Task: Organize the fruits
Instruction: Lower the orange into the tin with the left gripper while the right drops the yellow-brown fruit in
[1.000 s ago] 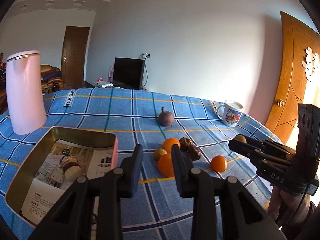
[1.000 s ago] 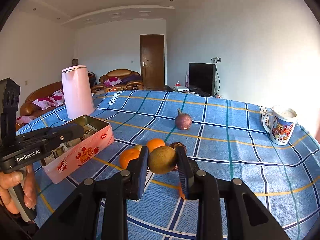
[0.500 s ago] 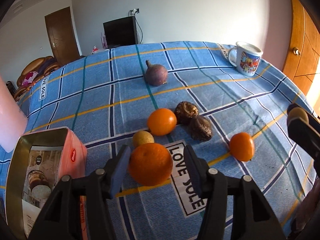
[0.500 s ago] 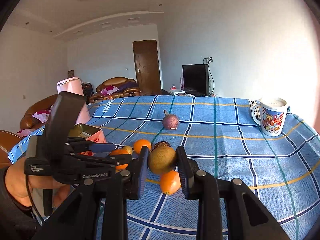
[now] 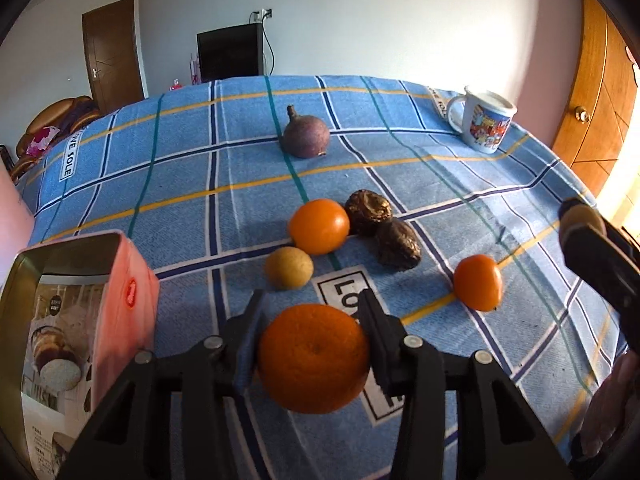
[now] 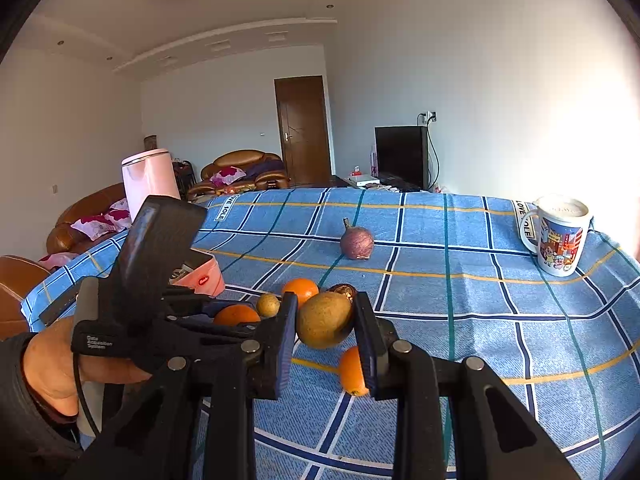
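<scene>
A large orange [image 5: 313,356] rests on the blue checked cloth between the fingers of my left gripper [image 5: 311,300]. The jaws are closing and both pads touch its sides. My right gripper [image 6: 325,312] is shut on a yellow-green round fruit [image 6: 325,320], held above the cloth at the right of the left wrist view. Loose on the cloth lie another orange [image 5: 319,226], a small yellow fruit [image 5: 289,268], two dark wrinkled fruits [image 5: 368,208], a small orange [image 5: 478,282] and, farther back, a purple fruit [image 5: 306,136].
An open pink tin [image 5: 116,240] with paper and round items inside stands left of my left gripper. A printed mug [image 5: 484,124] stands at the far right and a pink kettle [image 6: 150,178] at the far left. A person's hand [image 6: 52,368] grips the left tool.
My left gripper tipped downward and came in over the fruits, spread its jaws around the large orange, then drew them in onto it. The right gripper kept still with its fruit.
</scene>
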`<move>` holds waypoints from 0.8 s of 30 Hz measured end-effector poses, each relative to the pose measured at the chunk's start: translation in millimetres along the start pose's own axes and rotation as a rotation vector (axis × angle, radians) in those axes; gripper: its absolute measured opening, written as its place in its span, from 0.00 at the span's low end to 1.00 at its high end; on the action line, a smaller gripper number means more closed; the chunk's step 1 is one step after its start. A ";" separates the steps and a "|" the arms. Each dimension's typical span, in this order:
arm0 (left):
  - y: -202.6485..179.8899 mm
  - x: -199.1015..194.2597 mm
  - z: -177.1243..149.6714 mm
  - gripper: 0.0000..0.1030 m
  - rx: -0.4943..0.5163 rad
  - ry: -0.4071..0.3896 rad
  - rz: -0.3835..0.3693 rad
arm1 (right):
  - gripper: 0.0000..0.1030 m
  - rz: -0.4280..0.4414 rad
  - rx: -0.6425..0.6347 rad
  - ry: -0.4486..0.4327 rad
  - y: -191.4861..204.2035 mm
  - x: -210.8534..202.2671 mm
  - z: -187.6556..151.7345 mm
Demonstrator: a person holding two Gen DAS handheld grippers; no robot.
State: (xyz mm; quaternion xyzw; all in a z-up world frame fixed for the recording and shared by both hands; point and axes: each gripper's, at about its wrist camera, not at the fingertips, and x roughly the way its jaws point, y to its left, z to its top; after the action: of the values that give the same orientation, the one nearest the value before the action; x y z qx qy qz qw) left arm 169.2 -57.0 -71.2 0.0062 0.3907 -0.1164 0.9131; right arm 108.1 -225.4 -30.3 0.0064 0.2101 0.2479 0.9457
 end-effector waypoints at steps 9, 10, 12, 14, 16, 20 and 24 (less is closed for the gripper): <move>57.9 -103.7 -23.0 0.46 -0.033 -0.235 0.062 | 0.29 0.090 -0.061 0.013 49.5 21.0 23.4; 68.5 -111.6 -24.7 0.46 -0.046 -0.253 0.092 | 0.29 0.108 -0.072 0.017 58.9 26.4 26.6; 94.1 -122.5 -26.6 0.46 -0.094 -0.280 0.130 | 0.29 0.144 -0.096 0.030 78.5 39.2 32.8; 116.4 -124.9 -31.3 0.46 -0.134 -0.278 0.153 | 0.29 0.187 -0.105 0.050 97.4 53.9 37.7; 134.3 -124.3 -38.6 0.46 -0.168 -0.272 0.173 | 0.29 0.230 -0.106 0.077 115.3 69.8 40.5; 157.2 -119.2 -54.4 0.46 -0.215 -0.248 0.192 | 0.29 0.267 -0.148 0.129 149.7 100.7 37.5; 170.0 -115.3 -65.4 0.46 -0.236 -0.230 0.201 | 0.29 0.285 -0.187 0.198 174.4 126.3 25.4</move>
State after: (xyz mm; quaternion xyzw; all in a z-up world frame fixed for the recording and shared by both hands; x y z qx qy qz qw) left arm 82.5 139.0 -47.7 -0.0754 0.2923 0.0219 0.9531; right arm 136.6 -10.5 -36.7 -0.0762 0.2750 0.3972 0.8722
